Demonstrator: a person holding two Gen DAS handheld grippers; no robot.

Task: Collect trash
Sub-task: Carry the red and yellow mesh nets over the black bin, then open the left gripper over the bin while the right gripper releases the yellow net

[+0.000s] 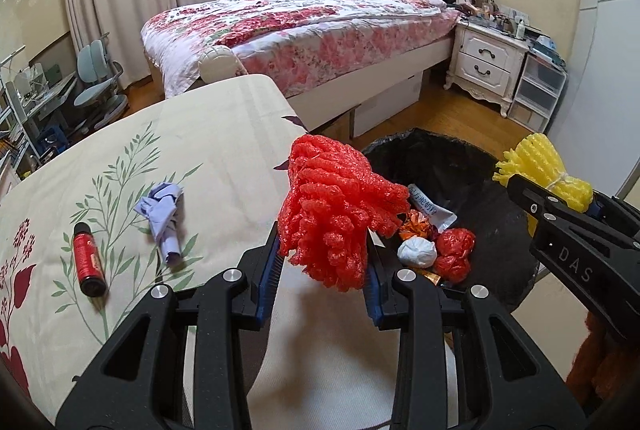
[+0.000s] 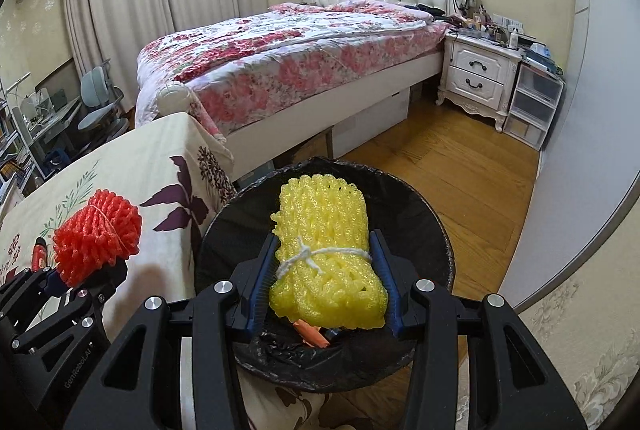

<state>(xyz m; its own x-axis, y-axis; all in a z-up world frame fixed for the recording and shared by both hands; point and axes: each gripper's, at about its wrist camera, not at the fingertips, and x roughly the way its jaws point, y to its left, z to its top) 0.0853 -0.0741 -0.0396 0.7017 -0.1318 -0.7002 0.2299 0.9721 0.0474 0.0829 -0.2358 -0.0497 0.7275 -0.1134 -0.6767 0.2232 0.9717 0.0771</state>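
My left gripper [image 1: 325, 270] is shut on a red foam net bundle [image 1: 340, 214], held at the table's right edge beside the bin; the bundle also shows in the right wrist view [image 2: 98, 234]. My right gripper [image 2: 325, 282] is shut on a yellow foam net bundle [image 2: 326, 250] tied with white string, held above the black-lined trash bin [image 2: 424, 226]. The yellow bundle also shows in the left wrist view [image 1: 544, 170]. The bin [image 1: 492, 214] holds several wrappers and balled scraps. A crumpled purple paper [image 1: 164, 218] and a small red bottle [image 1: 88, 262] lie on the floral tablecloth [image 1: 208, 134].
A bed with a pink floral quilt [image 1: 304, 26] stands behind the table. A white nightstand [image 1: 484, 62] and plastic drawers [image 1: 536, 90] are at the back right. A desk and chair [image 1: 100, 78] are at the far left. Wood floor [image 2: 460, 166] surrounds the bin.
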